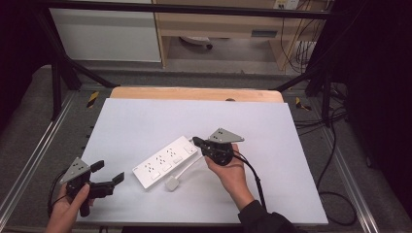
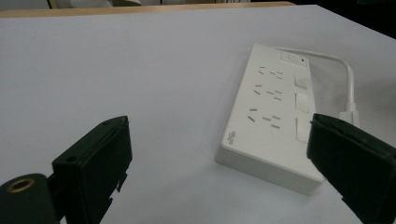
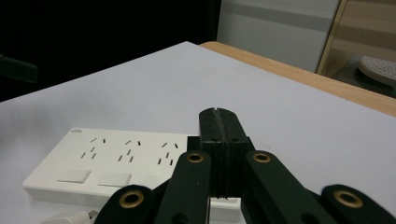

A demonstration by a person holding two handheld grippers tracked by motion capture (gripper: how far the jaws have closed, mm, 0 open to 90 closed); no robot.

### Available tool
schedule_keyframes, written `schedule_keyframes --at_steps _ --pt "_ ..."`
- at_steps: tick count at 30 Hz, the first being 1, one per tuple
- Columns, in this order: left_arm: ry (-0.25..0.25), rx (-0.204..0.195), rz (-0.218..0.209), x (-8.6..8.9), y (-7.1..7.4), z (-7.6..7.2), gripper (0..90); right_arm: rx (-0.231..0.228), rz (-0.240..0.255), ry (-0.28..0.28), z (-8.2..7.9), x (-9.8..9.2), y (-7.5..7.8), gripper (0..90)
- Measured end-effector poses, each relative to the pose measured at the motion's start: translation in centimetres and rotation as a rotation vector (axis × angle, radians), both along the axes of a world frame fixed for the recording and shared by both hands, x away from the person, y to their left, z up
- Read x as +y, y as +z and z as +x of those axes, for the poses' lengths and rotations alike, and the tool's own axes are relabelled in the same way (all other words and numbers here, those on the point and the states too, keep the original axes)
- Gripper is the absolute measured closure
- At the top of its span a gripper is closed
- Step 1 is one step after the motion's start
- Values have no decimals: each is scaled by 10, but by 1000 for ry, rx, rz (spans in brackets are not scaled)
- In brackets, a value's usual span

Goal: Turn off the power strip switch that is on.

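Observation:
A white power strip (image 1: 165, 161) lies at an angle in the middle of the white tabletop (image 1: 145, 116). Its short cable loops round to a white plug (image 1: 172, 183) lying beside it on the near side. My right gripper (image 1: 196, 141) is shut with nothing between its jaws, and its tip is over the strip's right end; whether it touches I cannot tell. In the right gripper view the closed jaws (image 3: 218, 114) stand above the power strip (image 3: 116, 158). My left gripper (image 1: 109, 171) is open near the front left corner, apart from the strip. The left gripper view frames the power strip (image 2: 275, 112) between wide jaws.
A wooden strip (image 1: 194, 93) edges the far side of the table. Metal frame rails (image 1: 43, 141) run along both sides, and cables (image 1: 330, 189) lie on the floor to the right. A cabinet and shelves stand beyond the table.

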State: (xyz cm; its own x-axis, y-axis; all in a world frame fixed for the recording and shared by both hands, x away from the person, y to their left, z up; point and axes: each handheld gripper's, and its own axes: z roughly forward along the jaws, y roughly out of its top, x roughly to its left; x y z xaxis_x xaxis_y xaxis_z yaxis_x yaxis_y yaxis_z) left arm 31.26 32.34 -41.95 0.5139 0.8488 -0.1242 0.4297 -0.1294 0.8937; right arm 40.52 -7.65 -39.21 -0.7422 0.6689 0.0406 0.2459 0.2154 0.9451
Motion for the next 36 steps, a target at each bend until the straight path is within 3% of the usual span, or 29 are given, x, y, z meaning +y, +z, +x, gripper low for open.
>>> schedule_keyframes --at_steps 36 --pt "-4 1 14 0 0 0 66 58 -54 38 -2 21 -29 900"
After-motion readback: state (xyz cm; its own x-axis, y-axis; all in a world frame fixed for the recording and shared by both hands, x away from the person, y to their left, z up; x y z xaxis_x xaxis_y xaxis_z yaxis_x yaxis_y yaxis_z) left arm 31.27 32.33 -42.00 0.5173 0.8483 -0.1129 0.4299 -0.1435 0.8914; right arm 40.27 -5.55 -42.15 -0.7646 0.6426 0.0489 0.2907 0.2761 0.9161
